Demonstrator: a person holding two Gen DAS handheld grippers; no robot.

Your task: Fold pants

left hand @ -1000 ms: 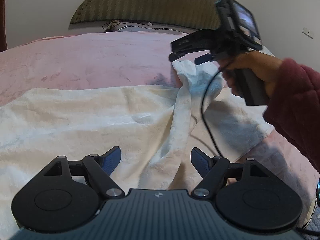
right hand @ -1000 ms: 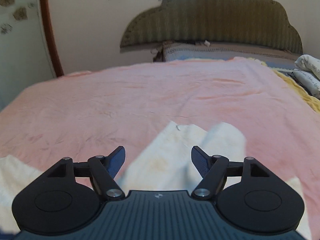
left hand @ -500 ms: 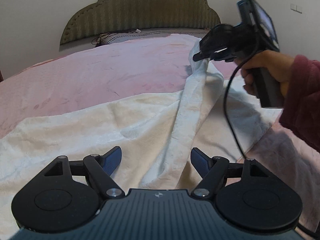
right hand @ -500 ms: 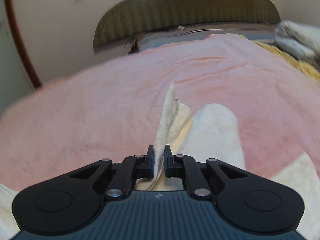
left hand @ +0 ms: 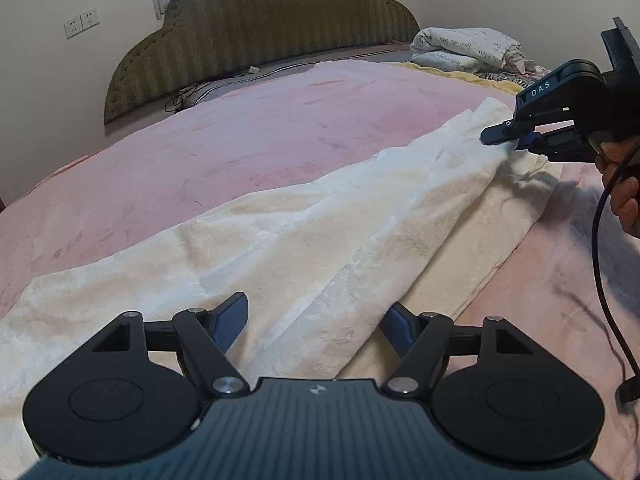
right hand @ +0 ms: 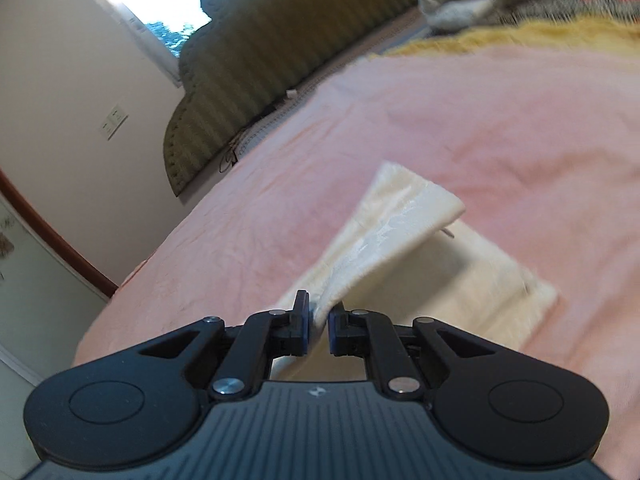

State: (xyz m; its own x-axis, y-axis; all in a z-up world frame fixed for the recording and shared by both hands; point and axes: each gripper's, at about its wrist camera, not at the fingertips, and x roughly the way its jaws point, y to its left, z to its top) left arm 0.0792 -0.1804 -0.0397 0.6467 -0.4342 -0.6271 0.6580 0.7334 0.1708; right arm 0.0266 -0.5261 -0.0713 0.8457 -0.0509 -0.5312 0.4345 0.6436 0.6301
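Observation:
Cream-white fleece pants (left hand: 320,240) lie stretched across the pink bed. My left gripper (left hand: 316,318) is open, low over the near end of the pants, with a raised fold of cloth running between its fingers. My right gripper (right hand: 319,326) is shut on the far leg end of the pants (right hand: 392,224) and holds it lifted and pulled taut. It also shows at the right of the left wrist view (left hand: 504,136), pinching the cloth. The other leg (right hand: 480,276) lies flat beneath.
The pink blanket (left hand: 240,140) covers the bed. A green padded headboard (left hand: 260,32) stands at the back. Folded bedding (left hand: 464,48) and a yellow blanket (right hand: 500,38) lie at the far right. The right gripper's cable (left hand: 600,280) hangs at the right.
My right gripper closed on the leg end, then lifted and pulled it to the right, stretching the pants. My left gripper stayed open and moved over the near end.

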